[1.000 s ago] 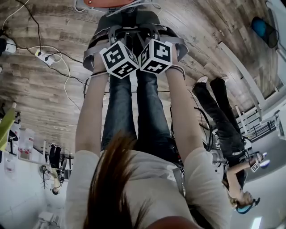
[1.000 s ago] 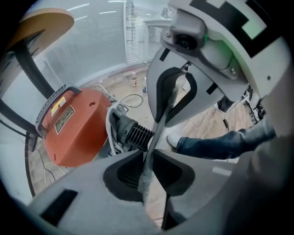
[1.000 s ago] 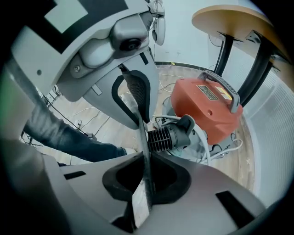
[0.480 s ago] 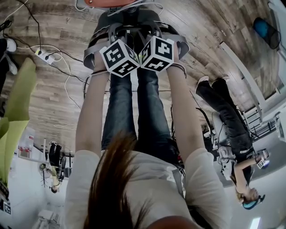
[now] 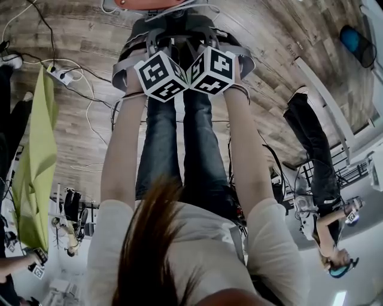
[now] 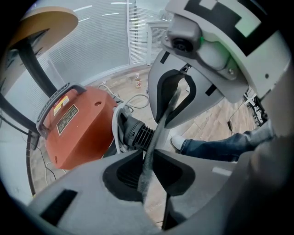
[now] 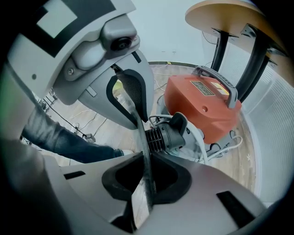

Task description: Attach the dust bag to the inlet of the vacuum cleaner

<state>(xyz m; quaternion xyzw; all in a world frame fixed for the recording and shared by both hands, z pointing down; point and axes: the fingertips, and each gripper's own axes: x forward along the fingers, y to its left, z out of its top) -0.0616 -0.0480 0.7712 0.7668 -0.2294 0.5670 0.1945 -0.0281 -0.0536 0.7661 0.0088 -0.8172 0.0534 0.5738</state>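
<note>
A grey cloth dust bag (image 5: 127,67) hangs between both grippers, just short of the orange vacuum cleaner (image 5: 143,3) at the top edge of the head view. My left gripper (image 6: 147,158) is shut on a thin edge of the bag (image 6: 158,133). The vacuum's black ribbed inlet (image 6: 138,133) lies just beyond it, beside the orange body (image 6: 78,128). My right gripper (image 7: 146,172) pinches the opposite edge of the bag (image 7: 140,124). Its jaws have just been opening a little, with the cloth still between the pads. The inlet (image 7: 163,137) sits right behind that edge.
A power strip (image 5: 60,76) and cables lie on the wooden floor at the left. A person in yellow-green (image 5: 36,161) stands at the left, another in dark trousers (image 5: 311,155) at the right. A round table (image 7: 225,18) stands over the vacuum. A bottle (image 6: 137,81) stands on the floor.
A person in yellow-green has come into view at the left of the head view. The person at the right has shifted position. Both grippers and the bag stay where they were.
</note>
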